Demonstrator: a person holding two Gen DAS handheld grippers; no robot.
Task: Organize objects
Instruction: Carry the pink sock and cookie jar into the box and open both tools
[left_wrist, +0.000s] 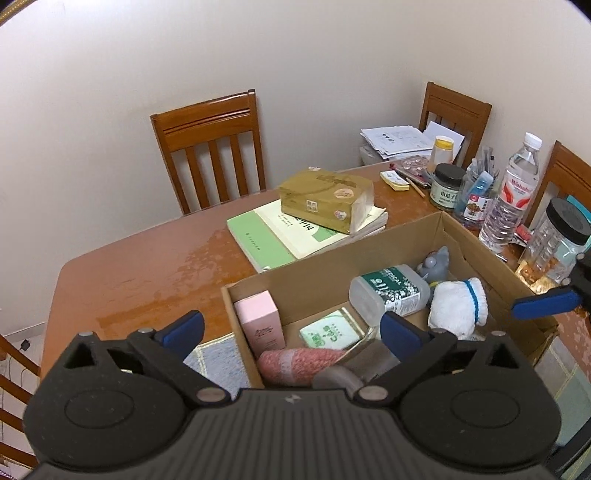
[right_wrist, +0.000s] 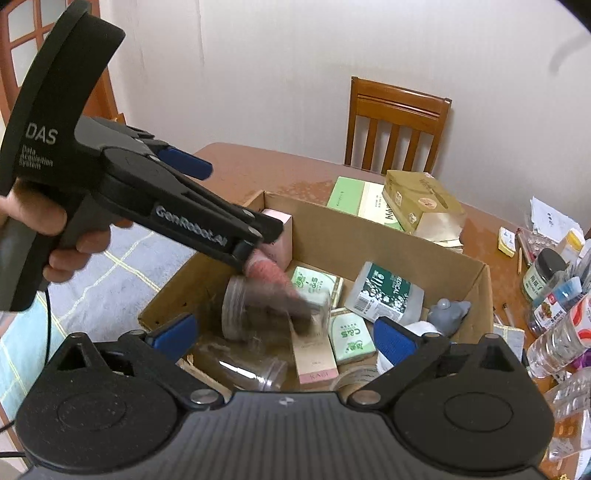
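Note:
An open cardboard box (left_wrist: 399, 236) (right_wrist: 373, 225) sits on the wooden table (left_wrist: 147, 266). It holds a pink carton (left_wrist: 260, 323), a pink knitted roll (left_wrist: 295, 363) (right_wrist: 271, 275), a green tin (left_wrist: 328, 332), a medical bottle (left_wrist: 388, 290) (right_wrist: 384, 295), a grey toy (left_wrist: 436, 264) and a white sock (left_wrist: 460, 302). A blurred clear jar (right_wrist: 275, 312) is in motion inside the box. My left gripper (left_wrist: 291, 330) is open over the box's near left corner. My right gripper (right_wrist: 286, 334) is open above the box, with nothing between its fingers.
Green books with a gold tissue pack (left_wrist: 327, 197) lie behind the box. Jars, a water bottle (left_wrist: 511, 195), pens and papers crowd the table's right end. Wooden chairs (left_wrist: 212, 147) stand at the far side. Another clear jar (right_wrist: 243, 365) lies in the box.

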